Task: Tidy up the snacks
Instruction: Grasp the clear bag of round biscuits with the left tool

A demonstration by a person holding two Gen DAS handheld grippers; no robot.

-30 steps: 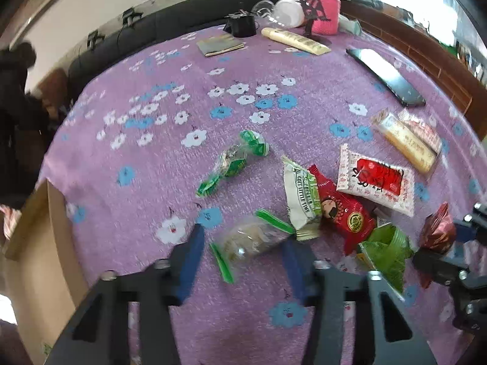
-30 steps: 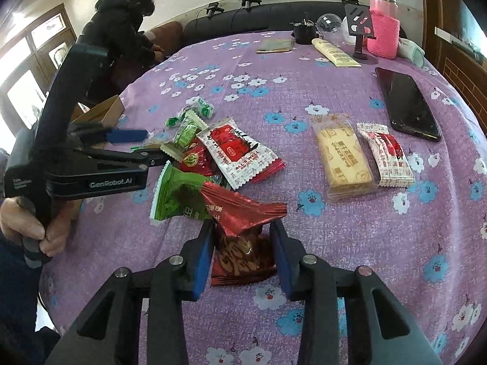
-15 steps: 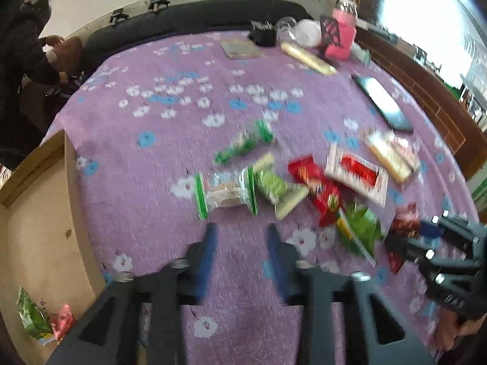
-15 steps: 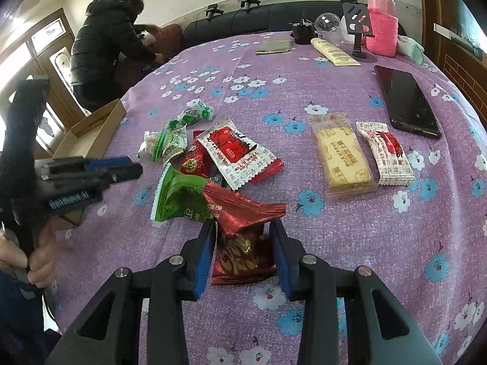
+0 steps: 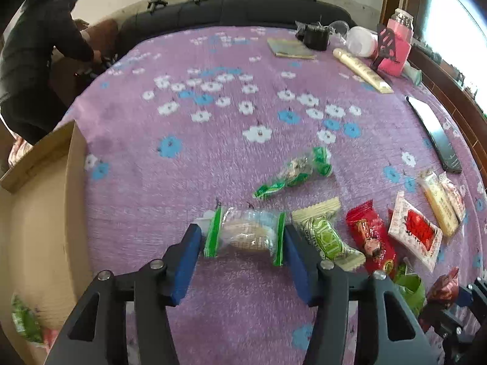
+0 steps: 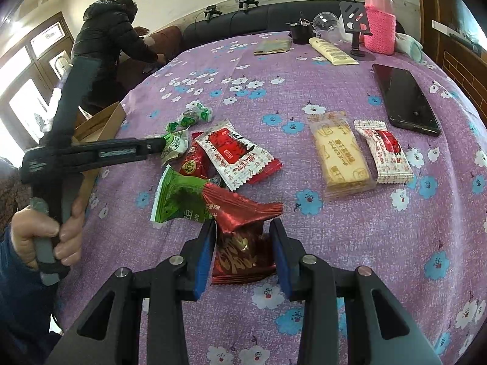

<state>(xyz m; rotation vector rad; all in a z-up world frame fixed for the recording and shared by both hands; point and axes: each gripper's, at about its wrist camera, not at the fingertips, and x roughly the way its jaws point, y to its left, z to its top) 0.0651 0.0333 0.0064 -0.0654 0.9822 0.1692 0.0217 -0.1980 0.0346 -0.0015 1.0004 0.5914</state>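
Nine snack packets are lying on the surface (image 6: 319, 97): three green-ended ones (image 5: 246, 235), one green packet (image 6: 178, 197), two red ones (image 6: 240, 252), two red-and-white ones (image 6: 236, 155) and one biscuit pack (image 6: 341, 158). One phone (image 6: 404, 100), one pink bottle (image 6: 379, 21) and one cardboard box (image 5: 36, 228) are also showing.

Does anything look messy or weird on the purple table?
Yes. Several snacks lie heaped crookedly: a green packet, a dark red packet and a white-and-red one overlap each other. The phone and cracker pack lie apart from the heap. Nothing looks spilled or torn.
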